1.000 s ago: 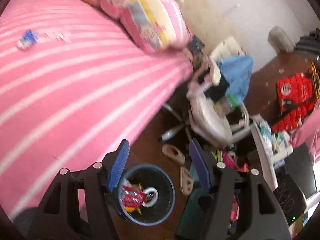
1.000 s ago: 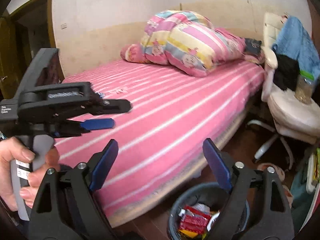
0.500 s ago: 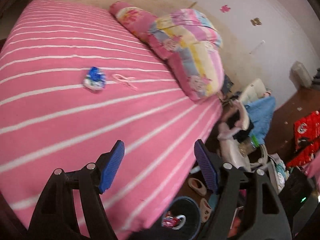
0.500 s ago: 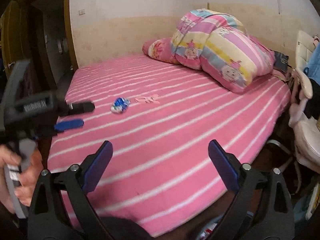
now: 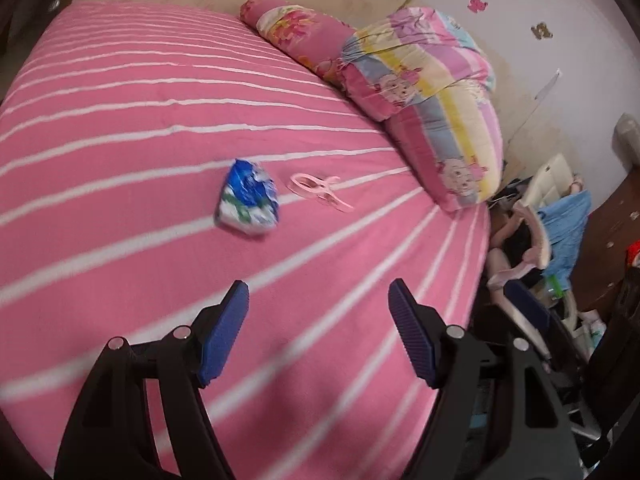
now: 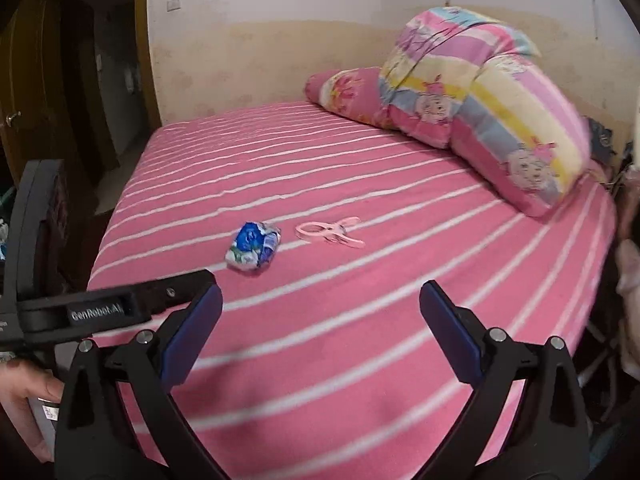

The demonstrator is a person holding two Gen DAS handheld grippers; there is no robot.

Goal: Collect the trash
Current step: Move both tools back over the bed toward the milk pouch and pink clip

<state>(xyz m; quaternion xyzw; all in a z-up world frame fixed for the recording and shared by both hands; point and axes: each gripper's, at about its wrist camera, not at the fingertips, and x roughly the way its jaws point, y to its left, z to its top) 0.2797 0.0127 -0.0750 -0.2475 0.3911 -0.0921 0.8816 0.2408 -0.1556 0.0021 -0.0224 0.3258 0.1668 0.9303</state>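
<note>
A crumpled blue and white wrapper [image 5: 248,200] lies on the pink striped bed [image 5: 120,120]; it also shows in the right wrist view [image 6: 253,250]. A pink plastic clip [image 5: 320,190] lies just right of it, also in the right wrist view [image 6: 330,233]. My left gripper [image 5: 318,300] is open and empty, above the bed, short of the wrapper. My right gripper [image 6: 320,300] is open and empty, above the bed's near side. The left gripper's body [image 6: 112,308] shows at the left of the right wrist view.
A folded striped quilt [image 5: 432,100] and a pink pillow [image 5: 296,32] lie at the head of the bed. A cluttered chair [image 5: 540,224] stands at the bed's right side. A dark doorway [image 6: 60,80] is at the left.
Both grippers have risen from over the trash bin on the floor and swung toward the bed. The bin has left view; the wrapper and clip are closer and more central.
</note>
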